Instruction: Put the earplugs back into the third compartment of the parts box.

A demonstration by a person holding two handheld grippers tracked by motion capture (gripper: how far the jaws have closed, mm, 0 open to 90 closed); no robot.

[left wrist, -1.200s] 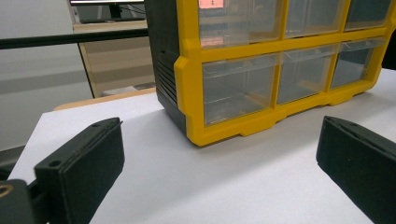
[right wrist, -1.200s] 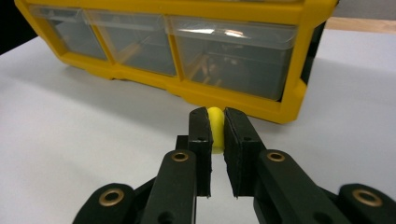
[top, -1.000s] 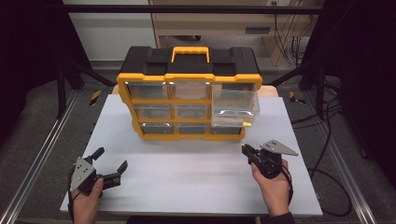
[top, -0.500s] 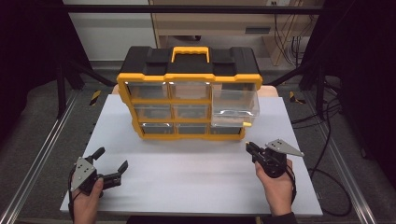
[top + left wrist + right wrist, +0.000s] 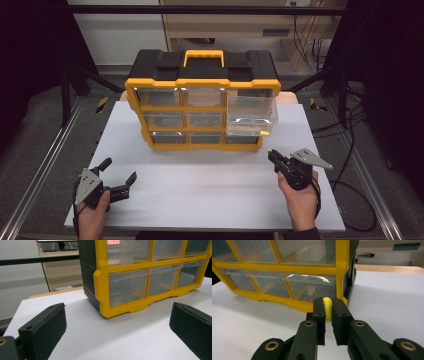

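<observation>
1. Yellow and small, a rounded piece (image 5: 327, 305) sits pinched between the two black jaws of the right gripper (image 5: 327, 307), which are drawn narrow around it; in the high view the same yellow tip shows at the front of that gripper (image 5: 270, 152).
2. Held this way, the piece hangs just above the white table top (image 5: 210, 185), near the lower right corner of the organiser (image 5: 202, 97) and a little in front of it.
3. The organiser is a yellow-framed, black-bodied case with a yellow handle (image 5: 203, 54) on top, standing upright at the back of the white surface.
4. Its front holds clear drawers; the large drawer on the right (image 5: 251, 110) is pulled out toward the person, while the small ones stay flush.
5. The left gripper (image 5: 116, 175) rests at the near left edge of the table, well apart from the organiser, its jaws spread wide with nothing between them.
6. Seen from the left gripper view, the organiser's lower left corner (image 5: 103, 312) stands ahead, between the two open jaws but far beyond them.
</observation>
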